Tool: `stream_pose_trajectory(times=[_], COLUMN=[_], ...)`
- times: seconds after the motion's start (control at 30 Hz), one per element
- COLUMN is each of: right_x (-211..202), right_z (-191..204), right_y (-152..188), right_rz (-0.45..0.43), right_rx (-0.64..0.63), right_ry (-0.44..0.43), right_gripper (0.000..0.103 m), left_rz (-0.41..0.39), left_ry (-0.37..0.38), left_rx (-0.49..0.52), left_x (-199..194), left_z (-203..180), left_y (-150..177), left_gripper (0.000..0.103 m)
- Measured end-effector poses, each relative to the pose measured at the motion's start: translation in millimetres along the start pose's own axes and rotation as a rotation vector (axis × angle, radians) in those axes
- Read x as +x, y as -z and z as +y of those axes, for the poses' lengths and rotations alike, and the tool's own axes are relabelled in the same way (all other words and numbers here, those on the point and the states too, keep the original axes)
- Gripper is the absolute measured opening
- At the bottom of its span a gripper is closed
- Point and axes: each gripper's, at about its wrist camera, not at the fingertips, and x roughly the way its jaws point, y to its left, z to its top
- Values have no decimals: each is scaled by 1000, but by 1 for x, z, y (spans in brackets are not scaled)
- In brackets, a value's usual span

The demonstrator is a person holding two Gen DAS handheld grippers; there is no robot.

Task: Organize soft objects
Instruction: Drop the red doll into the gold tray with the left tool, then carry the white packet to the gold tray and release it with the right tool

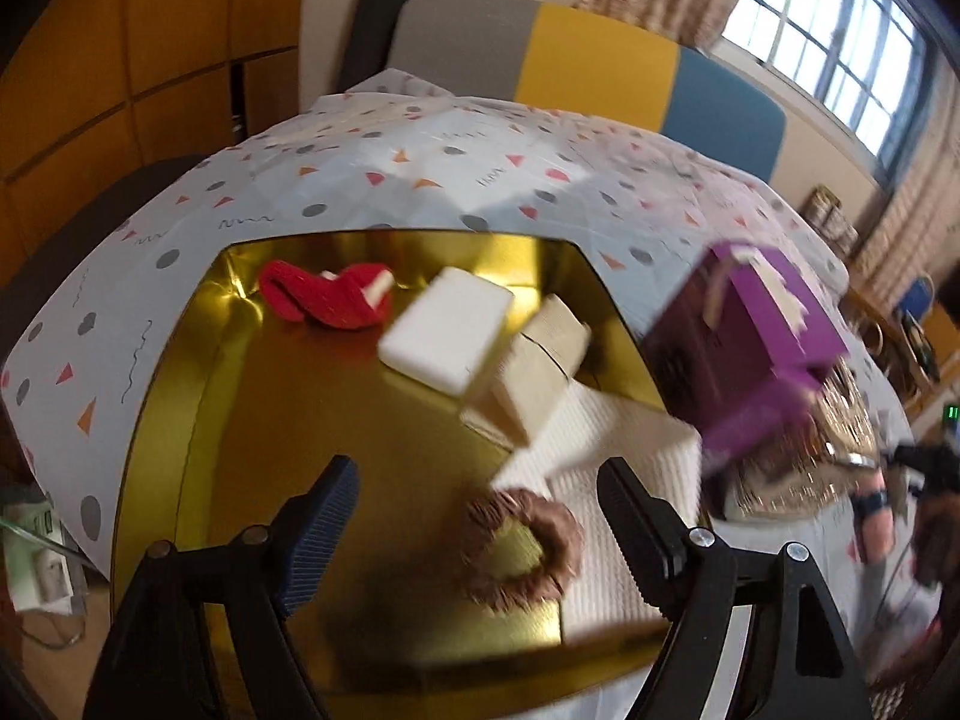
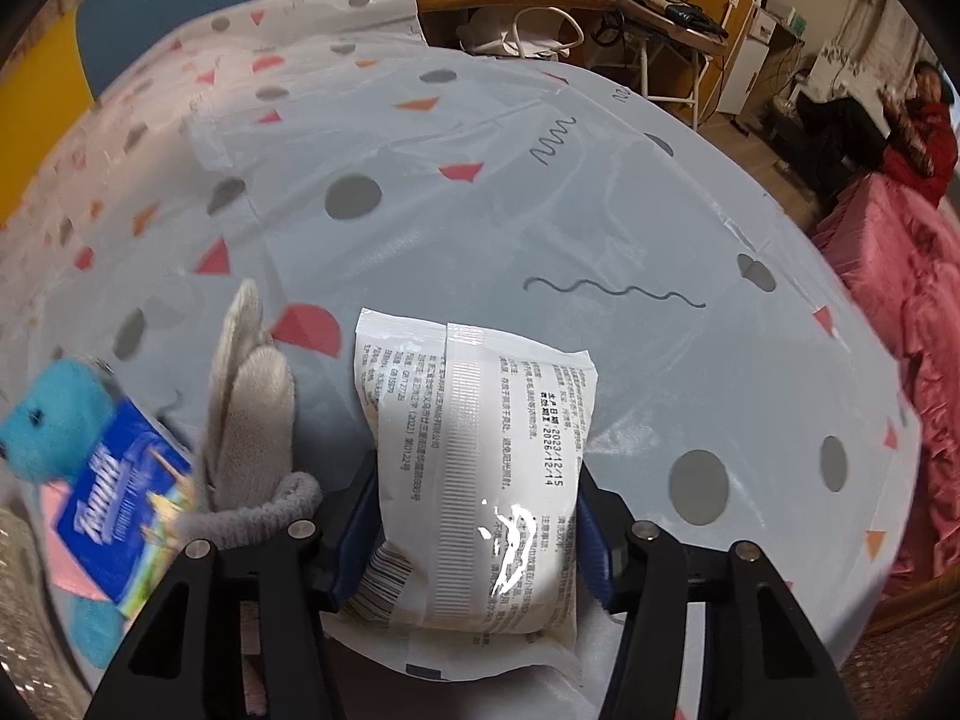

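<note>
In the left wrist view my left gripper [image 1: 480,516] is open and empty above a gold tray [image 1: 252,420]. In the tray lie a red knitted piece [image 1: 327,294], a white sponge block [image 1: 444,327], a beige sponge block [image 1: 534,372], a white towel [image 1: 606,480] and a brown fuzzy ring [image 1: 522,546], which sits between my fingers. In the right wrist view my right gripper [image 2: 480,528] is shut on a white printed soft packet [image 2: 480,468] above the patterned tablecloth. A beige knit glove [image 2: 249,402] and a blue plush bear [image 2: 54,420] lie to its left.
A purple box [image 1: 762,348] stands at the tray's right edge in the left wrist view. A blue tissue pack [image 2: 120,516] lies by the bear. The spotted tablecloth [image 2: 540,210] covers the table. A multicoloured chair [image 1: 576,60] stands behind it. A person in red [image 2: 918,138] sits far right.
</note>
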Motion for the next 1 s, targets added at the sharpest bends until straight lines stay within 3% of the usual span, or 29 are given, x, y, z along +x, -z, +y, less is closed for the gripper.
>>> stream_pose_trajectory(times=[0.23,0.47,0.7,1.0], right_x=[-41,-55,-58,-108], right_z=[1,32,48,97], right_y=[-6,-1,5,31], right_rz=[-187,-247,-222,-243], right_rx=[11,-130,-182,-308], right_ry=[-131,-204,-243,-380], right_gripper=[56,56,56,56], left_rz=[15,-31,-68,-74], left_ry=[8,-5,-20,-11], left_rx=[46,98,120,108], left_x=[-7,-24,-40,-42], left_z=[-13,-22,-22,-19], left_y=[12,11,10,12], left_gripper=[82,82,86,88])
